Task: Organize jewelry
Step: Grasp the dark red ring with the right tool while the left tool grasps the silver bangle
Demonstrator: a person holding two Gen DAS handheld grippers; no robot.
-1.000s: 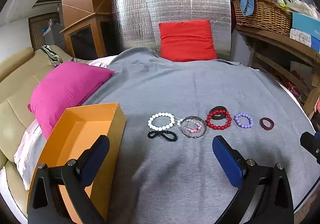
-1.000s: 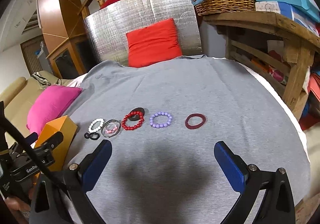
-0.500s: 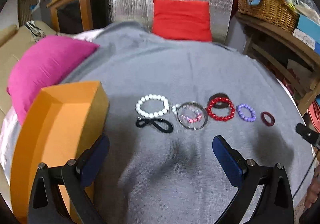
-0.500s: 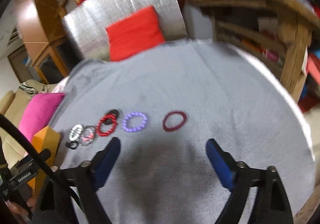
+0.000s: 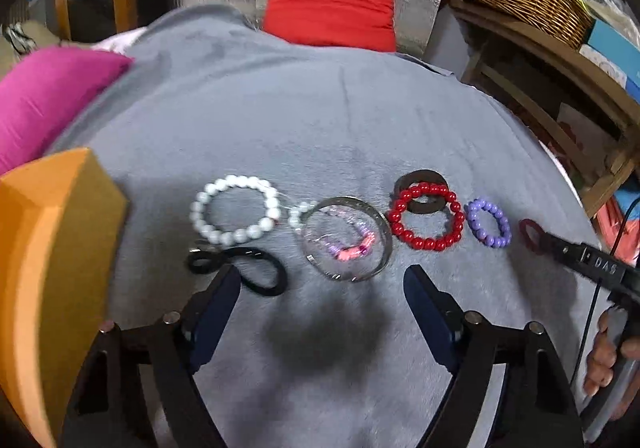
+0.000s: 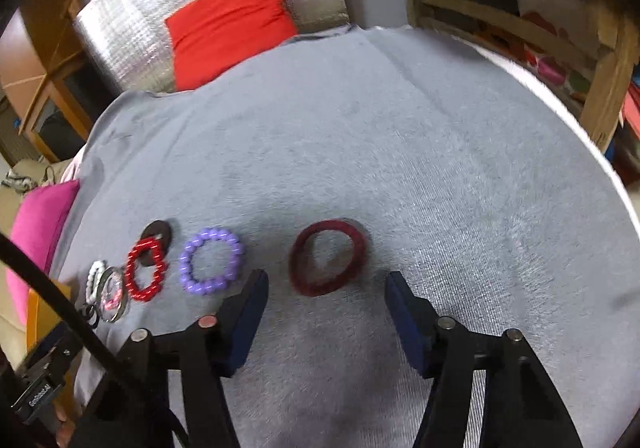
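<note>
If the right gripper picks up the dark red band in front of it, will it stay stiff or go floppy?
Probably floppy: the dark red band lies as an uneven oval, not a true circle, and looks fuzzy like fabric. It likely weighs little and will not roll, since it lies flat on the grey cloth. The right gripper is open before it.

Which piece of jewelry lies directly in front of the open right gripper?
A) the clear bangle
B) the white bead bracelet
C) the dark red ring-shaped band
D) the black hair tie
C: in the right wrist view, the dark red band lies just ahead of the right gripper, between its spread fingers.
</note>
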